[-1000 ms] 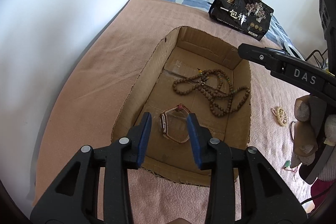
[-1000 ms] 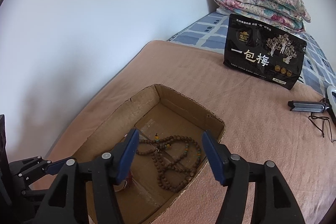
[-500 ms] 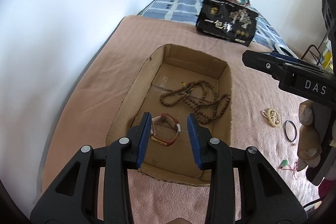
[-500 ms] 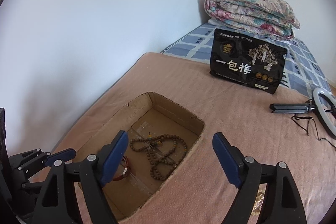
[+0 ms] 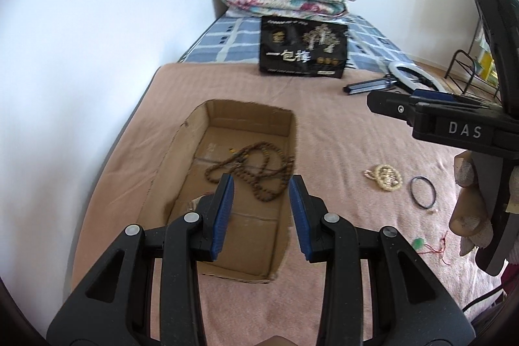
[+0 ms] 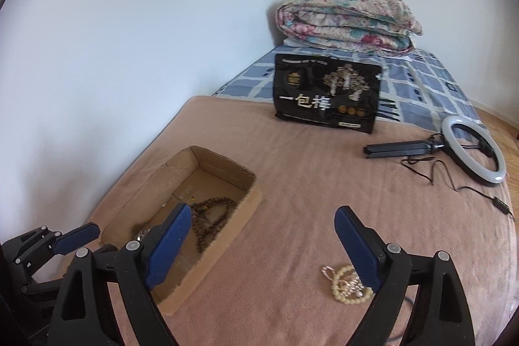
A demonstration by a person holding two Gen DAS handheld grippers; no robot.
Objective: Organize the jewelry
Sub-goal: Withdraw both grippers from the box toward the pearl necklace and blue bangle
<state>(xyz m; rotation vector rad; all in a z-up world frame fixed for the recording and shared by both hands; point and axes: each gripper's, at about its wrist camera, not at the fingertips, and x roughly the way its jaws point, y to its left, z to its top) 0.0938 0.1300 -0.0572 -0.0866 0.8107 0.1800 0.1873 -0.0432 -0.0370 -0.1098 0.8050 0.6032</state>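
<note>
Brown bead necklace [image 5: 256,166] tangled, cardboard box [image 5: 191,132]

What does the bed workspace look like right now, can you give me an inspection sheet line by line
Surface: pink blanket over the bed.
Job's things: cardboard box holding a brown bead necklace; pearl bracelet, black ring and green pendant on red cord lie outside on the blanket.
Clutter: black snack bag, ring light with folded stand.
Grippers: left gripper open, empty, above the box; right gripper open wide, empty, near the pearl bracelet.
Cables: ring light cord trails on the blanket.
Surroundings: white wall, folded floral quilt, wire rack.
</note>
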